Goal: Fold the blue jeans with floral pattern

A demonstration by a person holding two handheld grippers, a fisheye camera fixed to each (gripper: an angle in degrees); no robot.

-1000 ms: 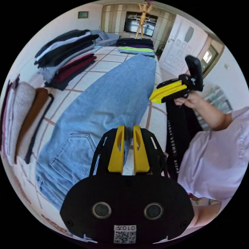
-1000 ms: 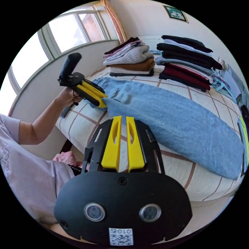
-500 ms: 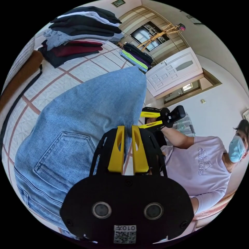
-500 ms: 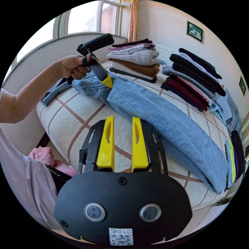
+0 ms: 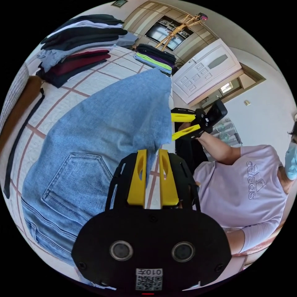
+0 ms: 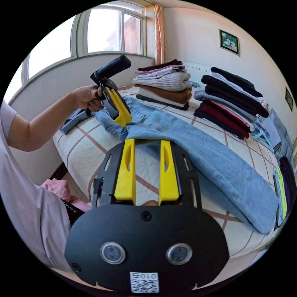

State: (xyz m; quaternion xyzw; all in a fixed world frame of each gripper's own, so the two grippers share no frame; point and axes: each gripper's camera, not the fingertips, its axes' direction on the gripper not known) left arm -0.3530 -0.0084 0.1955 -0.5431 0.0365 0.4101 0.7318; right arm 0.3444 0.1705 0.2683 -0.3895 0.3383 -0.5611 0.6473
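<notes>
Jeans (image 6: 198, 145) lay lengthwise on the bed (image 6: 92, 148), legs stacked; left hand-held gripper (image 5: 151, 153) pinched the fabric's edge, right hand-held gripper (image 6: 147, 145) spread wide, likely needing a grip next for the crosswise fold.

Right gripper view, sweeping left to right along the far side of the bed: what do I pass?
Left gripper → stack of sweaters → stack of dark folded clothes → the flat pile with a lime-green piece at the right edge.
</notes>
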